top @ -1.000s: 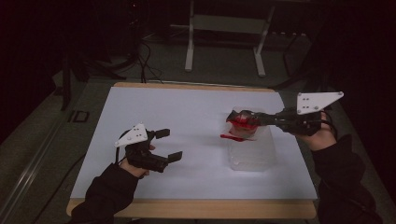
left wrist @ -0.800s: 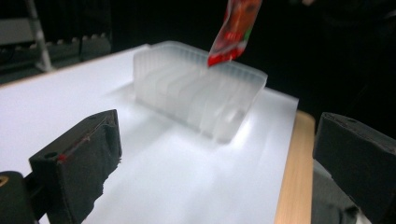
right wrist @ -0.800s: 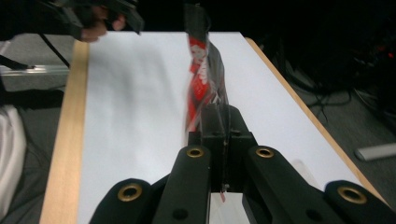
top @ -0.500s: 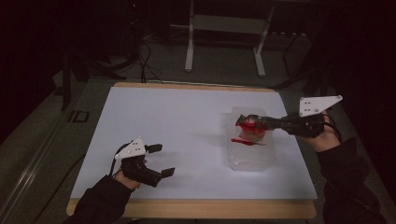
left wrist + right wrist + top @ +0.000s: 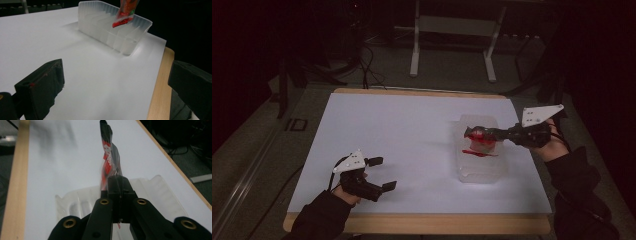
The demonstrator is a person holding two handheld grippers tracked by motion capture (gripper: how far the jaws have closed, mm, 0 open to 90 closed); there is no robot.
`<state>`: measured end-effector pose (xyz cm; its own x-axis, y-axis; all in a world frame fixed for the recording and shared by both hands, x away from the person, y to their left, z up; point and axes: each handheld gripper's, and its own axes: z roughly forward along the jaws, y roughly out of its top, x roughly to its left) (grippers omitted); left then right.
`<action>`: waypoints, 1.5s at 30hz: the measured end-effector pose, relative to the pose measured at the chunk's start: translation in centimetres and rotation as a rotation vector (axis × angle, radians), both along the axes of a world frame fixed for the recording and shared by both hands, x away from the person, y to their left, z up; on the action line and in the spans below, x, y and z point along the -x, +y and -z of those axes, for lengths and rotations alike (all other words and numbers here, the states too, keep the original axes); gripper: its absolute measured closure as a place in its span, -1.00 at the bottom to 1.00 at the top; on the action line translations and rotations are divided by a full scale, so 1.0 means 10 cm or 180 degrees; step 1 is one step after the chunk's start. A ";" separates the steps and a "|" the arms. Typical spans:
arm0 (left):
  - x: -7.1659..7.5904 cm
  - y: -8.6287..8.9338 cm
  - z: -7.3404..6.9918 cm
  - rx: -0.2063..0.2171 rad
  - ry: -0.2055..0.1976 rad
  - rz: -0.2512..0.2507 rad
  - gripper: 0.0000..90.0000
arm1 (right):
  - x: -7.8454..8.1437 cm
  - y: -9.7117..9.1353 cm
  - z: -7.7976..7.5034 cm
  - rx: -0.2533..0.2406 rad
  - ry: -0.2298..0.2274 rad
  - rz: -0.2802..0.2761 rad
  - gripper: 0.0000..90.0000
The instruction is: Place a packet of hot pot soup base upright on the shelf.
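High view: your right gripper (image 5: 472,134) reaches in from the right, its fingers clenched on a red packet (image 5: 479,141) held over the clear tray (image 5: 479,172), which stands right of centre on the white table (image 5: 392,135). Your left gripper (image 5: 382,173) sits low near the table's front left corner, well apart from the tray, fingers released with nothing between them; they have just been opening.

Left gripper view: your two spread fingers (image 5: 41,85) frame bare table. Beyond them the tray (image 5: 112,32) shows its ribbed side wall and inner partitions, which the high view blurs. The packet (image 5: 125,13) hangs from above with its lower edge dipping below the tray's rim; whether it touches the tray cannot be told. The table's wooden edge (image 5: 160,87) runs along the right.

Right gripper view: your fingers (image 5: 117,187) meet flat on one end of the packet (image 5: 110,152), which extends away from them, twisted, red and dark. The tray (image 5: 155,192) lies directly beneath, ridges visible.
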<state>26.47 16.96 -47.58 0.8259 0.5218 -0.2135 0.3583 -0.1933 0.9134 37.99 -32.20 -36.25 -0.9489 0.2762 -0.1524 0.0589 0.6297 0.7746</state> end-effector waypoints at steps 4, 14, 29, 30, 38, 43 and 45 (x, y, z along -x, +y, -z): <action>0.01 0.00 0.01 -0.0030 -0.0025 0.0000 -0.98 | -0.04 0.05 0.06 0.0094 -0.0011 0.0013 1.00; 0.02 0.05 0.08 0.0042 -0.0003 -0.0039 -0.98 | -0.09 0.07 0.30 -0.0014 0.0138 0.0026 1.00; 0.00 0.03 0.13 0.0052 -0.0022 -0.0025 -0.98 | -0.09 -0.07 0.62 -0.0234 0.0360 0.0100 1.00; 0.00 0.03 0.13 0.0052 -0.0025 -0.0027 -0.98 | -0.09 -0.08 0.63 -0.0238 0.0368 0.0117 1.00; 0.00 0.02 0.13 0.0050 -0.0017 -0.0031 -0.98 | -0.11 -0.17 0.69 -0.0287 0.0442 0.0225 0.93; 0.01 0.01 0.11 0.0054 -0.0036 -0.0010 -0.98 | -0.08 -0.18 0.59 -0.0278 0.0358 0.0347 0.71; 0.01 0.01 0.11 0.0046 -0.0041 -0.0014 -0.98 | -0.04 -0.18 0.49 -0.0307 0.0306 0.0400 0.57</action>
<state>26.33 17.07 -48.69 0.8263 0.5224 -0.2104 0.3473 -0.1786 0.9206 38.42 -34.03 -41.20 -0.9149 0.4025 -0.0298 0.2091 0.5358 0.8180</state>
